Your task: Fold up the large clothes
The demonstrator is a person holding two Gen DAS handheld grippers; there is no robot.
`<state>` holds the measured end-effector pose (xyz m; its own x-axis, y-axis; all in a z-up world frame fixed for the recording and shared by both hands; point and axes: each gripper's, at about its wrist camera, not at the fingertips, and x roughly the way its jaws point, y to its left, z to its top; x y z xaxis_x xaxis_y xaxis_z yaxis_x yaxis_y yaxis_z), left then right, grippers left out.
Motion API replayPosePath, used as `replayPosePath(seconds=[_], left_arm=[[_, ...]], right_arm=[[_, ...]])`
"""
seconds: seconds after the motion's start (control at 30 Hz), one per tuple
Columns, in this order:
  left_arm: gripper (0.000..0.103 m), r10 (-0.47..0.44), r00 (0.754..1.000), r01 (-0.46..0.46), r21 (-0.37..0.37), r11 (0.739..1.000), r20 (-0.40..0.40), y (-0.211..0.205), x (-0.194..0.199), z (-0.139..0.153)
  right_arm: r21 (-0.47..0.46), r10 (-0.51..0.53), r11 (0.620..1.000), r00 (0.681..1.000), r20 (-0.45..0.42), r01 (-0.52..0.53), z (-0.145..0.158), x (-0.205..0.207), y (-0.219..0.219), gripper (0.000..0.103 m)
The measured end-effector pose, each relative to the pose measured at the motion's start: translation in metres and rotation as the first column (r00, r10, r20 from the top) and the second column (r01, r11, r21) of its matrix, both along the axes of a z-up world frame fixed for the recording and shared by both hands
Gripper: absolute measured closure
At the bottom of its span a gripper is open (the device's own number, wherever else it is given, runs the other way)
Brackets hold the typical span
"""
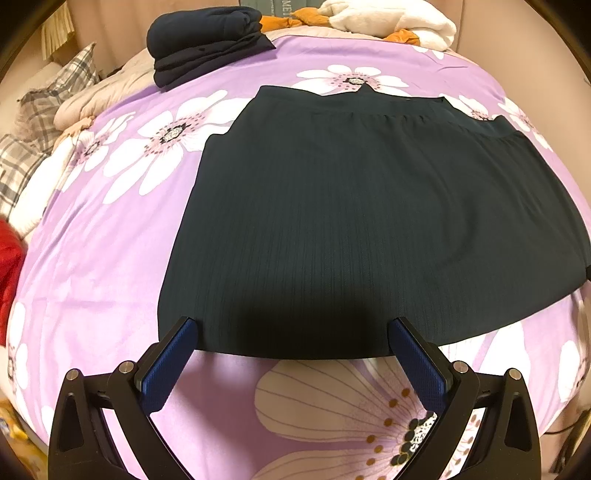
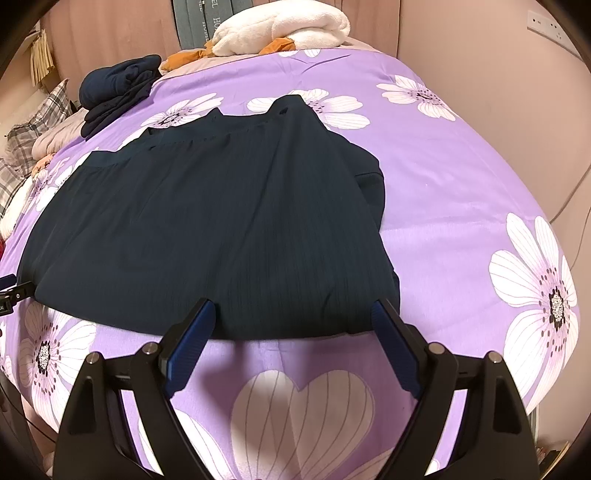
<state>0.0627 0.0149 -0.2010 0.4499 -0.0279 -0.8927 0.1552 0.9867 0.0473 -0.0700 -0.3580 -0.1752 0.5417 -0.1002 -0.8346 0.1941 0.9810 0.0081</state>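
Observation:
A large dark ribbed garment (image 1: 351, 221) lies spread flat on the purple flowered bedspread (image 1: 92, 277). Its near hem runs just in front of both grippers. My left gripper (image 1: 293, 326) is open, its blue-padded fingers straddling the hem near the garment's left corner, holding nothing. In the right wrist view the same garment (image 2: 221, 229) shows with its right side folded in over itself. My right gripper (image 2: 293, 308) is open over the hem near the right corner, empty. The tip of the left gripper (image 2: 9, 291) shows at the left edge.
A stack of folded dark navy clothes (image 1: 207, 40) sits at the far left of the bed, also in the right wrist view (image 2: 118, 92). White and orange bedding (image 2: 284, 29) lies at the head. Plaid pillows (image 1: 40, 122) and something red (image 1: 9, 269) lie at the left.

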Motion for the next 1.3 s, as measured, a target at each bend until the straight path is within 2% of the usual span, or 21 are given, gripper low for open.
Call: replayPosePath(seconds=[0.8, 1.3], left_arm=[[0.001, -0.01, 1.0, 0.01, 0.021, 1.0, 0.009, -0.004, -0.003, 0.002], [0.001, -0.062, 0.997, 0.061, 0.024, 0.998, 0.05, -0.016, -0.019, 0.029]], right_arm=[[-0.021, 0.002, 1.0, 1.0, -0.012, -0.002, 0.006, 0.001, 0.006, 0.014], [-0.026, 0.052, 0.998, 0.999, 0.006, -0.052, 0.031, -0.005, 0.026, 0.014]])
